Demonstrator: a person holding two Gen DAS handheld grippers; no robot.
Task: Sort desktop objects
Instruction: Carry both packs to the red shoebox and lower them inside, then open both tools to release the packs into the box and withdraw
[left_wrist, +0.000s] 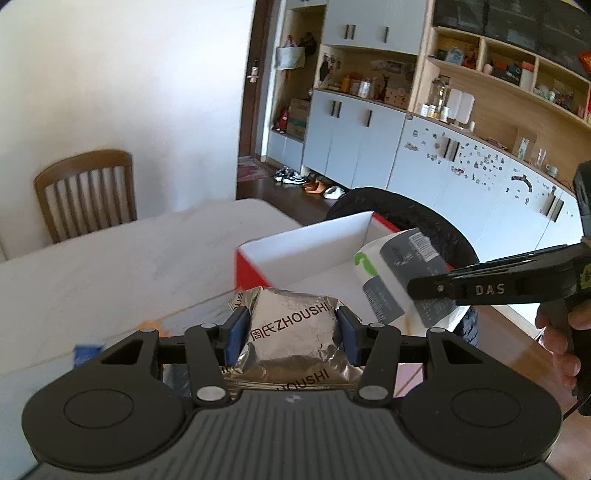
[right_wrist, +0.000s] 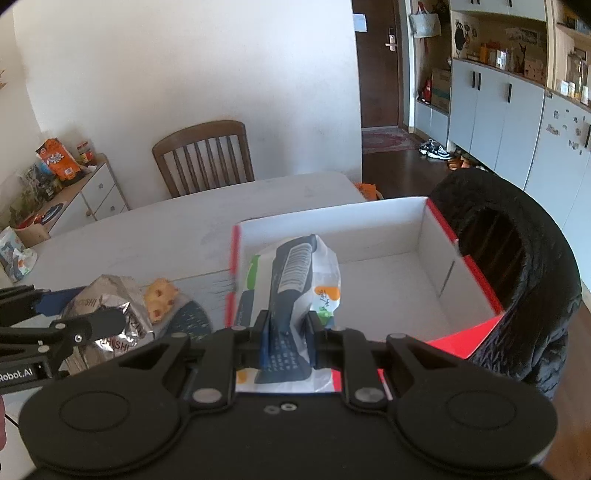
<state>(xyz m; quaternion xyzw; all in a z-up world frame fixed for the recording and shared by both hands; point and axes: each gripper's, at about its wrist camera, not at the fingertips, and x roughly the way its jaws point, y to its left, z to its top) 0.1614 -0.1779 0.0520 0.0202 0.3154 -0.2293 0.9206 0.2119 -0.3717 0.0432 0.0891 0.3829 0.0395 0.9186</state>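
Foil is seen at the left: a silver ZHOUSHI packet (left_wrist: 291, 332) is clamped between the blue pads of the left gripper (left_wrist: 291, 334), held above the pale table (left_wrist: 110, 258). To its right, a white-and-grey printed pouch (right_wrist: 295, 280) is pinched tightly by the nearly closed right gripper (right_wrist: 286, 332) over the near edge of the red-sided white box (right_wrist: 388, 221).

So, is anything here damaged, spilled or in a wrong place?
Nothing spilled. The silver foil packet in the left jaws is crumpled, and yellow snack pieces lie loose on the white table, outside the red-and-white cardboard box.
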